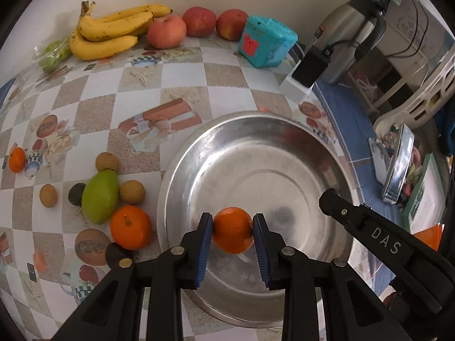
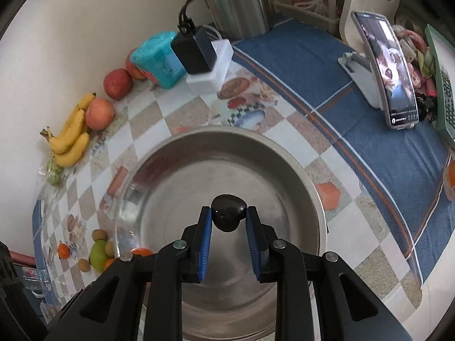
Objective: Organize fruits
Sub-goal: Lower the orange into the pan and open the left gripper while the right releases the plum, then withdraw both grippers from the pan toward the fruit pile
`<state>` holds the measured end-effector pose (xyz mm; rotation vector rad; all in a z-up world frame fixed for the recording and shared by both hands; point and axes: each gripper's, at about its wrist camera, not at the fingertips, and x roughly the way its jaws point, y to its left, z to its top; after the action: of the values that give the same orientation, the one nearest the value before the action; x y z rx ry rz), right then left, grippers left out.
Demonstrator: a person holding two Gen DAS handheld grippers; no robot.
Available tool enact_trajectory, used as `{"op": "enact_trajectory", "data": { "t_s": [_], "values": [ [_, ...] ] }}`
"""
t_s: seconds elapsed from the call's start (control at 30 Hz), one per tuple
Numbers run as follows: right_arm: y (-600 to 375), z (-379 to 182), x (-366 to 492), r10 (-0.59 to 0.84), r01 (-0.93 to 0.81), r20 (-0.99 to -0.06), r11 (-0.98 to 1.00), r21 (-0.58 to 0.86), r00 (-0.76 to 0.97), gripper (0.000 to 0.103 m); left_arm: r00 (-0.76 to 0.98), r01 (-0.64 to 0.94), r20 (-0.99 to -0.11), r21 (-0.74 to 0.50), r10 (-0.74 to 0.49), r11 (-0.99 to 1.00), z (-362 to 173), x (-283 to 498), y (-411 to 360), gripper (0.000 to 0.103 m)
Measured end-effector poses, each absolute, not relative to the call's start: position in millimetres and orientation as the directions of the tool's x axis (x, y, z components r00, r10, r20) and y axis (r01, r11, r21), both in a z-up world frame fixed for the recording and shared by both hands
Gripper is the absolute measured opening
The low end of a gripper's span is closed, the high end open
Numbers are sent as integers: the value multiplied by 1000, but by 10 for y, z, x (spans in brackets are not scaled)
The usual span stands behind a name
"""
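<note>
left gripper (image 1: pixel 232 228) pinching orange (image 1: pixel 232 230) over steel basin (image 1: pixel 284 153) | right gripper (image 2: pixel 229 218) pinching dark fruit (image 2: pixel 228 212) over basin

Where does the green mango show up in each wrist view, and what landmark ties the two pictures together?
Left wrist view: the green mango lies left of centre, on the checkered cloth beside the steel bowl, among small brown fruits.
Right wrist view: the same mango sits small at lower left, just outside the bowl's rim.
Shared landmark: the turquoise box by the wall, next to the red apples.
</note>
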<state>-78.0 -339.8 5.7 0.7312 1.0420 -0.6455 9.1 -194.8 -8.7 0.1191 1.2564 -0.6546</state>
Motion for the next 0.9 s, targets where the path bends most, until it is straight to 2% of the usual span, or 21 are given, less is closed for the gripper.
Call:
{"op": "enact_trajectory", "data": {
  "t_s": [0.53, 0.67, 0.8, 0.87, 0.9],
  "values": [
    [-3403, -50, -741, -99, 773, -938, 598, 212, 333, 27, 162, 520, -914, -242, -373, 819, -108, 99, -1964, 33],
    [-3408, -10, -748, -109, 773, -934, 598, 212, 340, 37, 165, 516, -910, -250, -381, 819, -66, 113, -1946, 33],
    [-3399, 96, -757, -125, 768, -924, 602, 219, 362, 38, 176, 509, -903, -258, -392, 822, 1, 143, -1918, 33],
    [-3391, 141, -755, -133, 765, -919, 606, 220, 370, 44, 184, 498, -901, -259, -392, 828, 30, 168, -1883, 40],
    [-3383, 173, -755, -137, 762, -916, 608, 221, 376, 47, 197, 489, -903, -247, -382, 836, 50, 187, -1859, 48]
  ]
}}
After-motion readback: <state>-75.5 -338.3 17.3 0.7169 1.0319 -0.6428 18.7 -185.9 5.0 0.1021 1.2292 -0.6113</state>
